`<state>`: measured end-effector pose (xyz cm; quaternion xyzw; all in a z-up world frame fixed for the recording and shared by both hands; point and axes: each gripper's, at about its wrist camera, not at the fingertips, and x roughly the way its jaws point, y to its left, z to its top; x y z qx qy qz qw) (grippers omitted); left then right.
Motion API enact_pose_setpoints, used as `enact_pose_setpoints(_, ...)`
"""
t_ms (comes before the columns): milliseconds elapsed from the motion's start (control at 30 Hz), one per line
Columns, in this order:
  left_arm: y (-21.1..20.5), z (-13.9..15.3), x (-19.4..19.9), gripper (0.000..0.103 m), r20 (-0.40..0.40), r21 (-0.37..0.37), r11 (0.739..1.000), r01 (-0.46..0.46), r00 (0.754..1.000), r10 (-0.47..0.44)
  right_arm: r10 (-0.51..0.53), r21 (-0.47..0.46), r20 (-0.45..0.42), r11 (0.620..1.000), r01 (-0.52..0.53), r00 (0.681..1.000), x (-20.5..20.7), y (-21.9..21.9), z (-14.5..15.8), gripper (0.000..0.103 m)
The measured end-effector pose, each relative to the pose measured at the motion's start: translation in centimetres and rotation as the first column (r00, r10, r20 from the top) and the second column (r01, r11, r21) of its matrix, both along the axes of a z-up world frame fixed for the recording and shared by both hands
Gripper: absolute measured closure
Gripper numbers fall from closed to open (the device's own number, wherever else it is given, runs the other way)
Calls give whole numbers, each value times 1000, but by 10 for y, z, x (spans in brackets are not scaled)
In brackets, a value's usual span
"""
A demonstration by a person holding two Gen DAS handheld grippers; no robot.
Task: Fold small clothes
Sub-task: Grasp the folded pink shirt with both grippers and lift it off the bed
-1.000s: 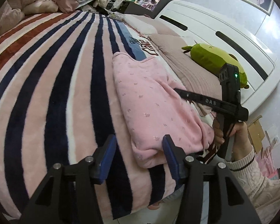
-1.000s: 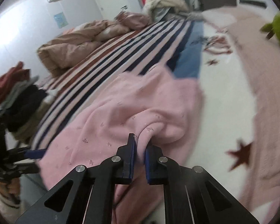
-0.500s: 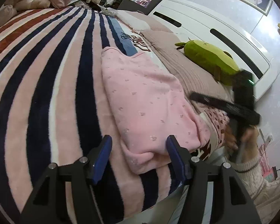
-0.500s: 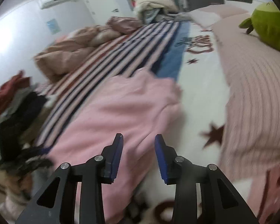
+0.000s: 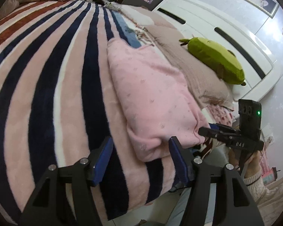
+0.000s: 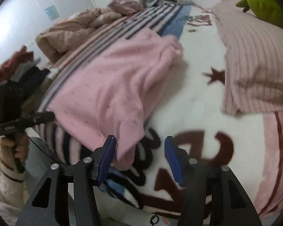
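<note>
You had the pink garment (image 5: 152,98) lying folded on the striped blanket (image 5: 47,86), near the bed's edge closest to you, with its long side running away toward the far end of the bed. Its near end bulged in a soft rounded fold.

Your left gripper (image 5: 141,160) sat low at that near end, its blue fingers (image 5: 103,156) apart and widening. The folded edge of the garment lay just ahead of the gap, and neither pad pressed on cloth.

Your right gripper (image 6: 139,158) was at the garment's other near corner, its jaws also spreading. A flap of pink cloth hung between the fingers, close beside the left-hand pad, but I could not tell whether it touched; it was not pinched. Below that gripper lay the white part of the blanket with dark brown lettering.

From the left camera, your right hand (image 5: 254,158) gripped its tool's handle beside the bed, in a cream knitted sleeve (image 5: 254,184). A green plush toy (image 5: 215,60) rested on the mauve pillow (image 5: 188,71) against the white headboard (image 5: 226,28). A heap of bedding (image 6: 69,32) lay at the bed's far side.
</note>
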<state>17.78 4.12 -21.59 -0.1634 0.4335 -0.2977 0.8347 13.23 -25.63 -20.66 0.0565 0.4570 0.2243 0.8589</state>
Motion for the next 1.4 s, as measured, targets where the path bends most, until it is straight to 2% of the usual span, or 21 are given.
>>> enact_pose_setpoints(100, 3, 15, 8, 39, 36, 14, 1000, -10, 999, 10, -16, 102, 39, 995, 12, 999, 22, -14, 24, 50)
enact_pose_setpoints(200, 0, 26, 22, 39, 60, 25, 1000, -12, 998, 10, -50, 98, 71, 994, 43, 996, 64, -21, 38, 46)
enact_pose_setpoints(333, -2, 27, 44, 39, 45, 2, 1000, -29, 999, 29, -55, 103, -15, 993, 57, 998, 126, -18, 21, 48)
enact_pose_setpoints(367, -3, 26, 47, 39, 40, -1, 1000, -28, 999, 28, -48, 91, -32, 995, 50, 998, 141, -13, 12, 54)
enact_pose_setpoints(400, -5, 25, 49, 39, 36, 1, 1000, -27, 999, 27, -44, 80, -30, 996, 47, 999, 148, -9, 8, 86)
enact_pose_setpoints(433, -8, 23, 51, 39, 34, 7, 1000, -21, 999, 21, -38, 78, -25, 996, 40, 999, 153, -7, 5, 93)
enact_pose_setpoints(500, -9, 20, 52, 39, 28, 15, 1000, -12, 1000, 12, -65, 86, -7, 994, 65, 998, 160, -8, 2, 94)
enact_pose_setpoints(567, -8, 16, 54, 39, 19, 22, 1000, -7, 1000, 6, -114, 49, 2, 992, 114, 993, 164, -10, -1, 94)
enact_pose_setpoints(667, -5, 12, 59, 39, -2, 4, 1000, 1, 1000, -1, -120, 19, -13, 993, 120, 993, 163, -12, 0, 87)
enact_pose_setpoints(767, -1, 14, 67, 37, -5, -24, 1000, 15, 1000, -15, -92, 53, -26, 994, 94, 995, 146, -19, 10, 61)
enact_pose_setpoints(800, 1, 13, 72, 37, -11, -39, 999, 23, 1000, -23, -74, 83, -40, 994, 77, 996, 140, -22, 12, 47)
enact_pose_setpoints(833, 1, 11, 77, 37, -20, -48, 999, 25, 999, -26, -48, 119, -65, 991, 55, 997, 132, -25, 12, 41)
enact_pose_setpoints(933, -5, 0, 98, 37, -77, -46, 998, 39, 996, -43, 9, 185, -165, 983, 22, 986, 121, -29, 2, 40)
enact_pose_setpoints(1000, -13, -9, 111, 37, -112, -76, 995, 67, 991, -76, 89, 288, -249, 957, -14, 964, 118, -26, -15, 40)
enact_pose_setpoints(1033, -16, -12, 116, 43, -125, -86, 994, 71, 989, -82, 125, 331, -274, 943, -28, 954, 119, -23, -23, 40)
enact_pose_setpoints(1067, -21, -16, 121, 50, -140, -97, 993, 72, 986, -86, 131, 351, -286, 936, -23, 949, 121, -20, -32, 41)
enact_pose_setpoints(1100, -25, -18, 127, 63, -156, -104, 992, 73, 984, -89, 120, 356, -278, 935, -14, 953, 121, -19, -35, 49)
enact_pose_setpoints(1133, -29, -20, 131, 75, -171, -104, 992, 68, 982, -85, 112, 366, -273, 931, -5, 956, 123, -17, -38, 64)
enact_pose_setpoints(1200, -35, -13, 133, 81, -157, -72, 994, 76, 984, -86, 98, 415, -292, 909, 33, 952, 129, -15, -44, 82)
enact_pose_setpoints(1333, -38, 34, 120, 84, -56, -21, 996, 84, 995, -85, 85, 418, -219, 908, 15, 972, 122, -2, -29, 86)
enact_pose_setpoints(1400, -33, 63, 112, 84, 0, 7, 997, 79, 997, -79, 89, 467, -168, 884, 0, 982, 115, 3, -6, 87)
